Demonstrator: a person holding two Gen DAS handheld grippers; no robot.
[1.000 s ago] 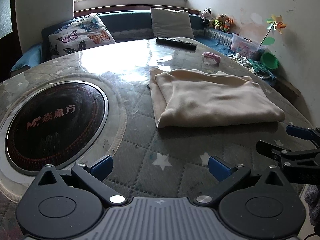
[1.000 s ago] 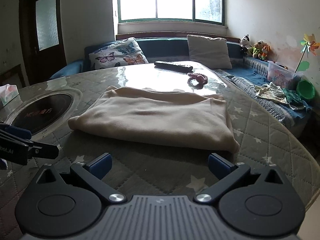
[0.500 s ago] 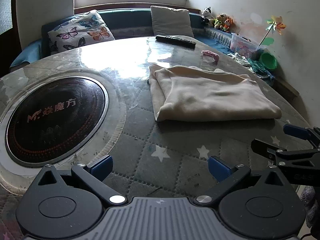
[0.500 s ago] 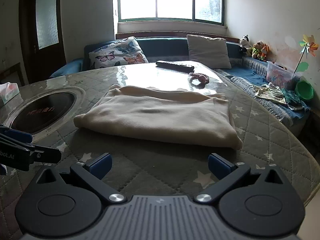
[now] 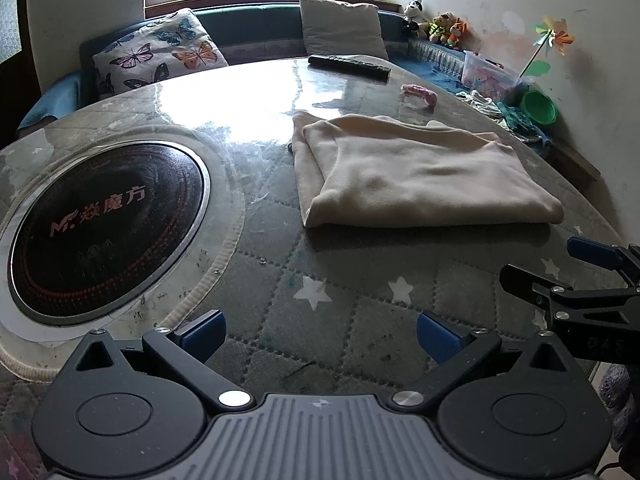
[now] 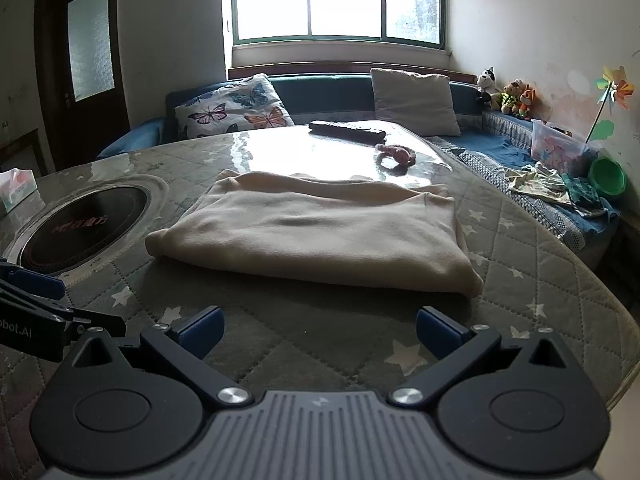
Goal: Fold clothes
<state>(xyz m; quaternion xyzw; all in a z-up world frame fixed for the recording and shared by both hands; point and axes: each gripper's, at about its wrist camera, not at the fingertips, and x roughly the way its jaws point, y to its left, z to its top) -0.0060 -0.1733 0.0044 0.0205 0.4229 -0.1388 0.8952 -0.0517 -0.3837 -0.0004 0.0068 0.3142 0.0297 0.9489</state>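
The cream garment [image 6: 316,236] lies folded into a neat rectangle on the quilted, star-printed table [image 6: 532,292], toward its right half and beside the round black hob [image 5: 104,232] set into the top. Both grippers hover low over the near edge, apart from the cloth. The left gripper [image 5: 320,330] has its jaws wide and empty; the right gripper [image 6: 318,326] likewise has its jaws wide and holds nothing.

The fold looks finished or close to it, so the risks come from any further handling. A jaw dragged across the top layer could pull it off the lower ones and open the stack, since the cloth looks soft and loose. On the left side the layered edges [image 5: 308,168] already sit a little uneven, and a pinch there may catch only one layer. The glossy cover on the table looks slick, so a push might slide the whole bundle toward the remote [image 6: 347,130] and the pink toy [image 6: 396,154] behind it.

The hob bears a logo and Chinese characters, apparently "M 焱魔方". The left gripper's side reads "bot.AI", cut off at the frame edge.
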